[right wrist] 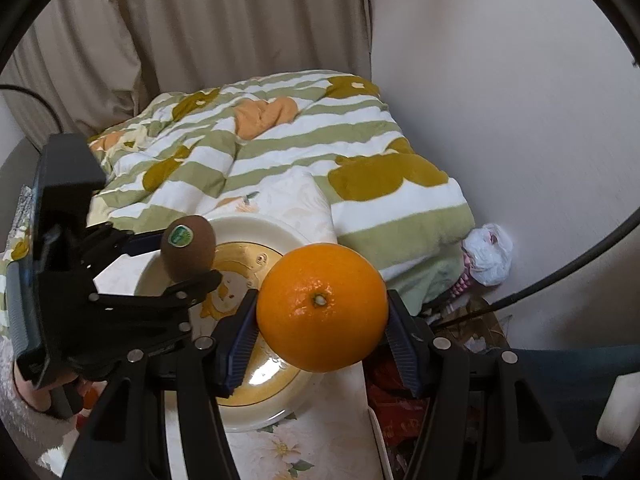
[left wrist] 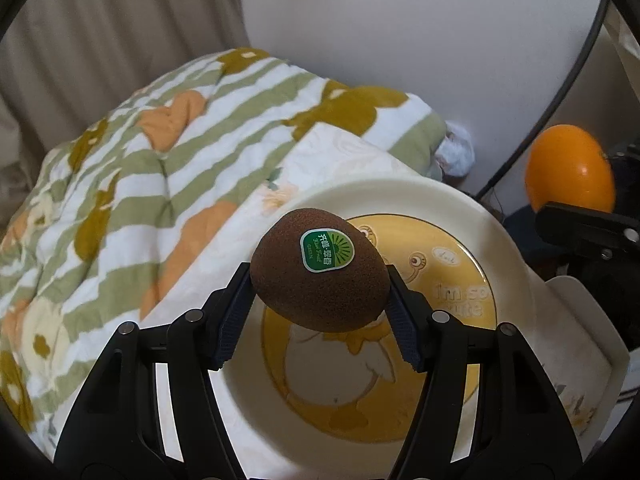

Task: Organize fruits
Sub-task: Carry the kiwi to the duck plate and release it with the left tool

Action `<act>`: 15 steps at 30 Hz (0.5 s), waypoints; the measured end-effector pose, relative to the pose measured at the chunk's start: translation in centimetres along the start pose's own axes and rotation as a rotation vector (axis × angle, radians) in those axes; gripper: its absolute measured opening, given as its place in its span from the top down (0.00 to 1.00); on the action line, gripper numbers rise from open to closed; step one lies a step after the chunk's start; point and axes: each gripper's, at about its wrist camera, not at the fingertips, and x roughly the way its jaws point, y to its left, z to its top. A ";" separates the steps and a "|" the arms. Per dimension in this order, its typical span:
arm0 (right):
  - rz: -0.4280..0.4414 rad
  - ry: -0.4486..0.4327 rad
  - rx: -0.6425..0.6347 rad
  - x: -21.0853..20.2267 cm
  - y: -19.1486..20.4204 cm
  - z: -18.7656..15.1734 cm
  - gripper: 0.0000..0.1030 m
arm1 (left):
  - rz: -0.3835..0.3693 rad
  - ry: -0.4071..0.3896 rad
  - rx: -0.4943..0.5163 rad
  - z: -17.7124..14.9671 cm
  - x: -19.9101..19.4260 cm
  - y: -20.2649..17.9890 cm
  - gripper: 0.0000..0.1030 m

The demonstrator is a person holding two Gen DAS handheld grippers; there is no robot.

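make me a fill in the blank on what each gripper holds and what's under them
The left gripper is shut on the ____.
The right gripper is shut on the ____.
The sticker on the kiwi is mostly ____ in colour.
Below both fruits lies a cream ____ with a cartoon duck on it.

Missing words: kiwi; orange; green; plate

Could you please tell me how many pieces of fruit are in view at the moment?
2. A kiwi is clamped in the left gripper above the duck-print plate; an orange is clamped in the right gripper beside it. Others may lie out of view.
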 end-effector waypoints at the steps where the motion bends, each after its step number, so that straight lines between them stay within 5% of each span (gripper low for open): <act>1: -0.004 0.003 0.003 0.1 0.1 0.0 0.45 | -0.002 0.006 0.008 0.1 0.3 -0.1 0.32; 15: -0.038 0.013 0.083 0.0 -0.4 -0.6 0.45 | -0.021 0.056 0.052 0.1 2.7 -0.7 0.30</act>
